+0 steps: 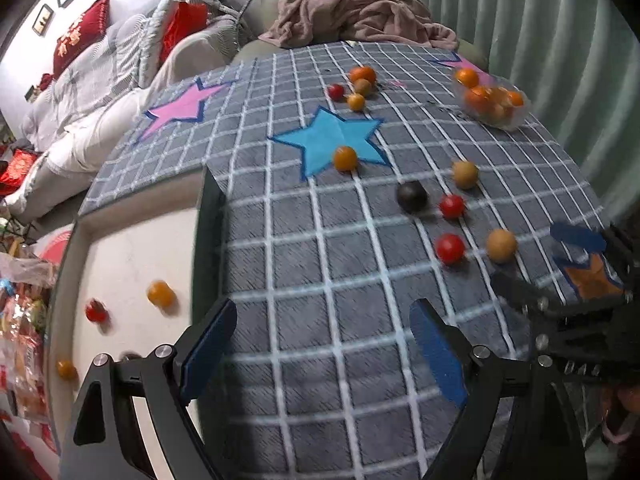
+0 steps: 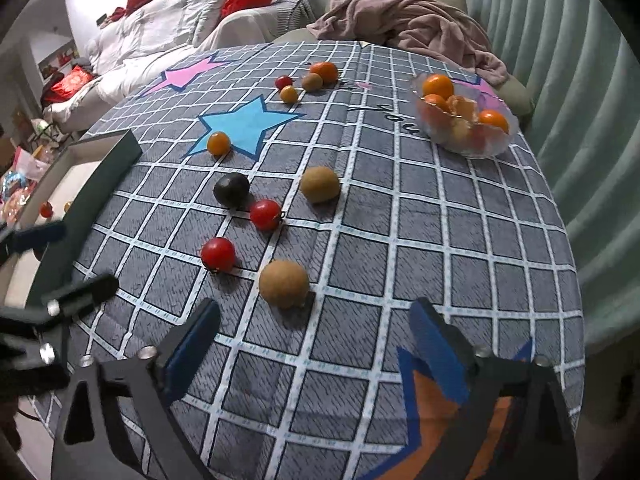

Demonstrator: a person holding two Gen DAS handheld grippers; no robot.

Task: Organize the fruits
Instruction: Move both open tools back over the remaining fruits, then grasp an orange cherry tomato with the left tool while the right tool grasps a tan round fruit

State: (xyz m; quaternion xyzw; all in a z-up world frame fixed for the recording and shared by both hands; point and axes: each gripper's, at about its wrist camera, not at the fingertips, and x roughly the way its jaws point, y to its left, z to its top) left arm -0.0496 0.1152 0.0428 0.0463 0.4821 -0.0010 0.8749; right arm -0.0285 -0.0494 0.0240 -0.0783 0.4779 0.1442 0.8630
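Left wrist view, far left: my tray [image 1: 120, 248], white inside with a dark rim, holds a red tomato [image 1: 96, 312], an orange one [image 1: 161, 293] and a small orange one [image 1: 66, 369] at its lower edge, all blurred. My left gripper [image 1: 324, 344] sits bottom centre, blue pads spread wide, nothing between them, over the grey checked cloth [image 1: 280, 240]. Centre: blue star [image 1: 336, 136] with an orange fruit [image 1: 345, 158] on its lower point. Right of centre: dark plum [image 1: 412, 196], two red tomatoes [image 1: 451, 248], two tan longans [image 1: 501, 245]. Upper right: clear bowl [image 1: 516, 120] with oranges. Far right edge: my right gripper seen from the side. Right wrist view, left edge: tray corner, left gripper blurred. My right gripper [image 2: 316, 344] bottom centre, jaws apart, empty; the nearest longan [image 2: 284, 284] lies just beyond the tips, not touched. Red tomato [image 2: 218, 255] left of it, second tomato [image 2: 265, 214] touching the plum [image 2: 231, 190]. Top centre: cluster of four small fruits [image 2: 308, 78]. Upper right: bowl [image 2: 492, 148]. Bottom right: orange star [image 2: 440, 420] under the right finger.
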